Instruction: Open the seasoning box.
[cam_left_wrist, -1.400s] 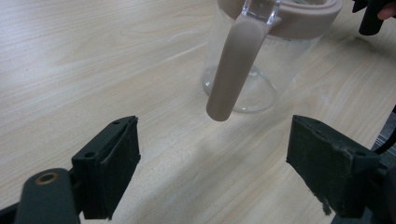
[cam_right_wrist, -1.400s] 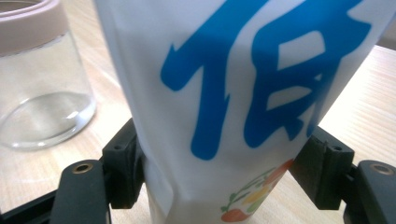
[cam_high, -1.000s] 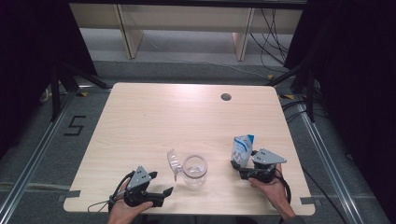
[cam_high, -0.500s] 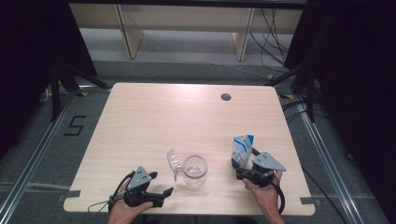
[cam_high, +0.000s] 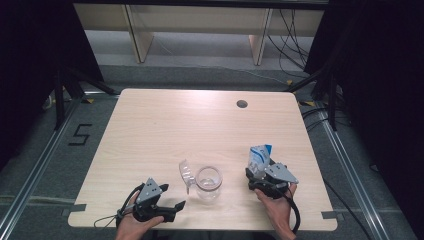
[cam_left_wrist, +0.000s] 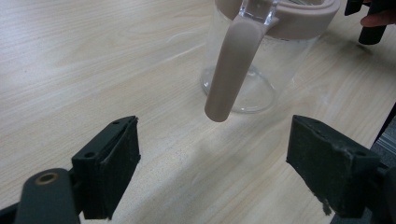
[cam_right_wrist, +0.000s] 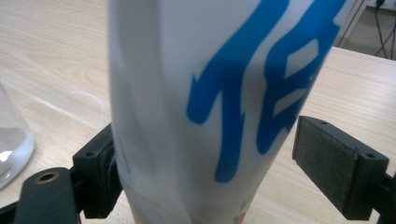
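- The right tool (cam_high: 254, 176) stands at a white pouch with blue lettering (cam_high: 259, 157) near the right front of the surface (cam_high: 165, 125). Its jaws have just been opening and now gape wide; the pouch sits between them, one pad (cam_right_wrist: 332, 161) plainly clear of it, so nothing is gripped.
- The left tool (cam_high: 181, 205) rests at the front edge, jaws wide and empty, pointing toward a clear jar (cam_high: 208, 183) with a flip lid (cam_high: 187, 174) hanging open.
- To do this step well, I'd judge the right tool should back straight off the pouch without brushing it, since it stands upright and looks easy to topple.
- The jar is just beside the pouch, so a sideways swing could knock it.
- A round cable hole (cam_high: 242, 104) lies well apart, out of the way.
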